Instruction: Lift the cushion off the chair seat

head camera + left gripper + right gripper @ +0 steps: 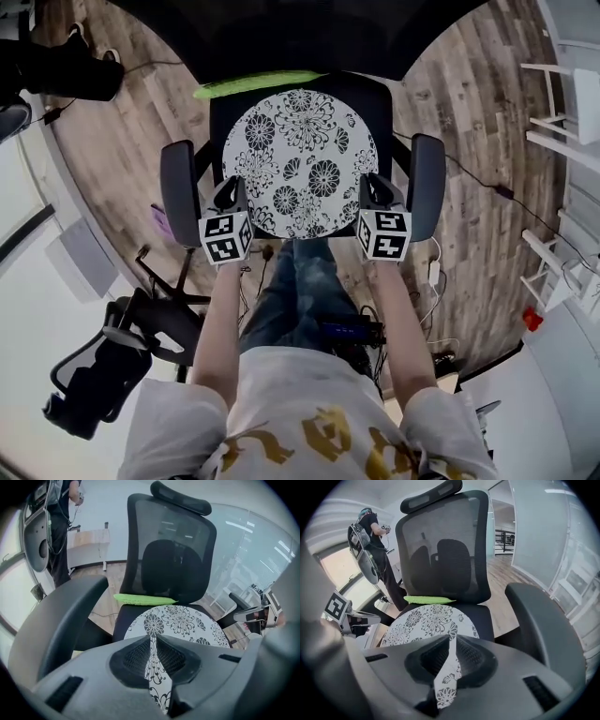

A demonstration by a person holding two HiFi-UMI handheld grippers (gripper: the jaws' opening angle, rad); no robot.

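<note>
L gripper (230, 192) & R gripper (375, 190) each clamp near edge of cushion (300, 159); best raise both together, evenly, keeping it flat & clear of armrests (178, 192) beside chair seat (225, 108).

green pad (255, 84) | spare black chair (94, 375) | wood floor (483, 117) | standing person (377, 545)

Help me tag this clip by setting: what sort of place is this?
Most likely an office: a mesh-backed swivel chair with a headrest, glass partition walls behind it, and a second office chair standing on the wood-look floor.
</note>
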